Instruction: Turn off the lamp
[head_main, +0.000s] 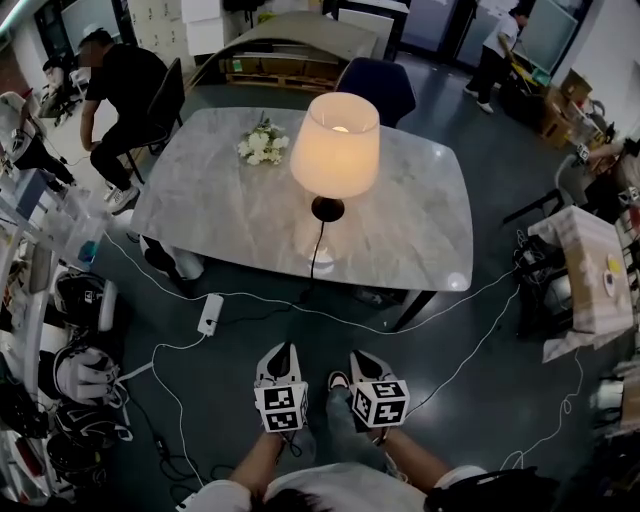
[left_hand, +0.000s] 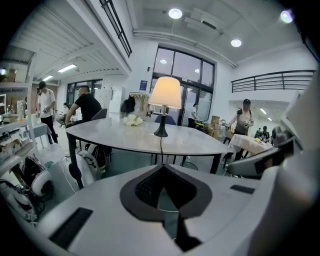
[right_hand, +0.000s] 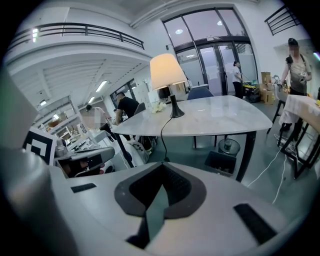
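The lamp (head_main: 334, 145) stands lit on the marble table (head_main: 420, 215), with a cream shade and a black base (head_main: 327, 208). Its black cord (head_main: 313, 250) runs over the near table edge to the floor. Both grippers hang low in front of the table, well short of it, over the floor. The left gripper (head_main: 283, 352) is shut with nothing in it, and so is the right gripper (head_main: 358, 360). In the left gripper view the lamp (left_hand: 165, 92) is straight beyond the closed jaws (left_hand: 162, 169). In the right gripper view the lamp (right_hand: 166, 71) is ahead, above the gripper (right_hand: 161, 166).
White flowers (head_main: 262, 143) lie on the table left of the lamp. A power strip (head_main: 210, 313) and white cables cross the floor between me and the table. A blue chair (head_main: 376, 85) stands behind it, a seated person (head_main: 125, 85) at far left, shelves with gear (head_main: 60, 350) left.
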